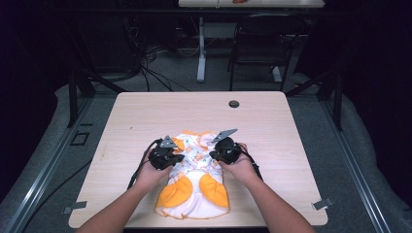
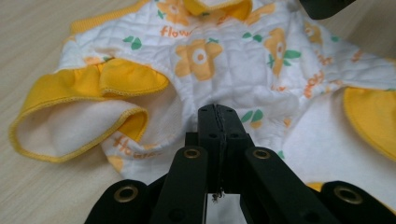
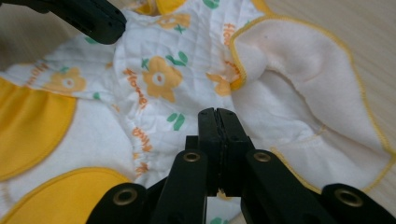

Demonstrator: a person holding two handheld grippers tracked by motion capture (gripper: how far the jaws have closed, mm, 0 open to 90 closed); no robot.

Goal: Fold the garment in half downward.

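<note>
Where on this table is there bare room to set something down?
The far strip of the table beyond the garment, around the grommet, is bare, as are both side margins. It is crowded at the near middle, where both claws meet the garment.

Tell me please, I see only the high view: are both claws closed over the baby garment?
Observer: Yes. The left claw and the right claw each have their jaws pressed together, low over the quilted garment.
Operator: What is the pattern on it?
Observer: Orange flowers with green leaves, and the word "flower" printed in orange.
</note>
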